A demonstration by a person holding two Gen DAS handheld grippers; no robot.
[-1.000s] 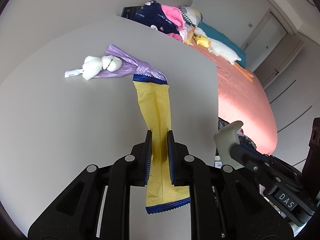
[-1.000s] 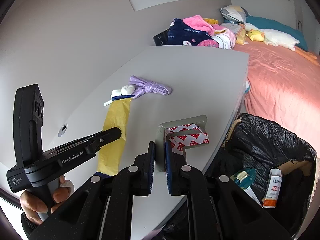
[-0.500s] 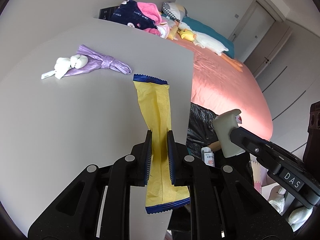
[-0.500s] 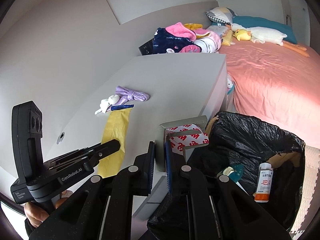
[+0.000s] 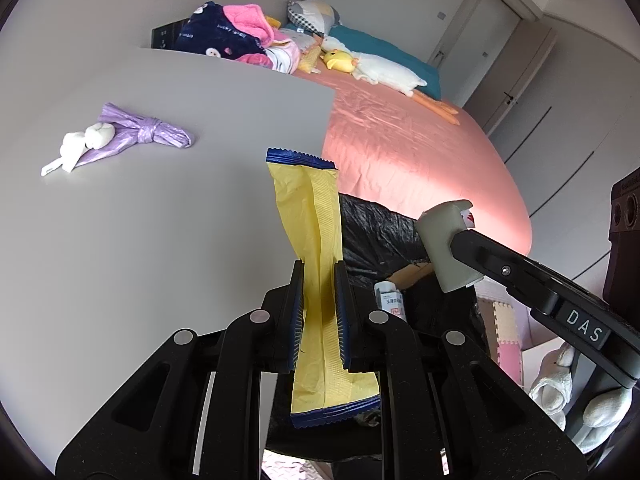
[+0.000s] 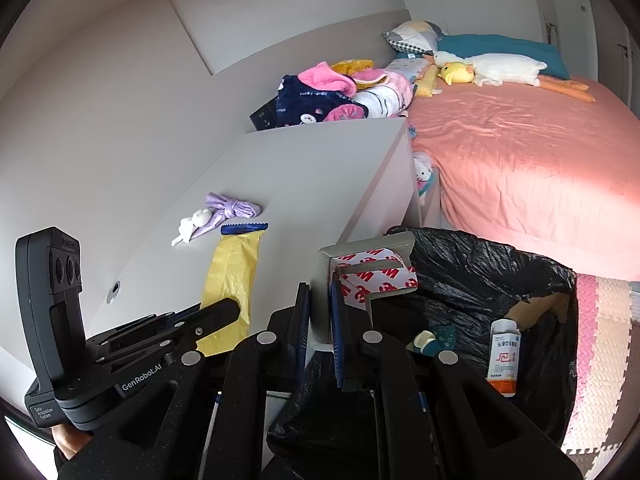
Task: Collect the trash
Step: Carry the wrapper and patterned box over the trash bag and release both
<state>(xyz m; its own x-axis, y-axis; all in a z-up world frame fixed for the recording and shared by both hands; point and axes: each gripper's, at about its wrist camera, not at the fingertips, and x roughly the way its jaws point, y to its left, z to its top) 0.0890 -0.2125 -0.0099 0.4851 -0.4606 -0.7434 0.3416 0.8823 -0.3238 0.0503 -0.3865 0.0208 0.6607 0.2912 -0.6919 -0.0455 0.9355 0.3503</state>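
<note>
Yellow crinkled plastic wrapper [image 5: 316,240] sat clamped in the left gripper [image 5: 319,312] near the desk's right edge — the right gripper [image 6: 320,320] pinched a grey foam corner guard [image 6: 362,254] above the black-lined bin [image 6: 500,268]. Best to release only once each piece hung squarely over the opening.

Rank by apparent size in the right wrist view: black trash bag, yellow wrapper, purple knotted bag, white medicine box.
1. black trash bag
2. yellow wrapper, though it sits nearer the camera
3. purple knotted bag and white medicine box look alike; left unranked.
</note>
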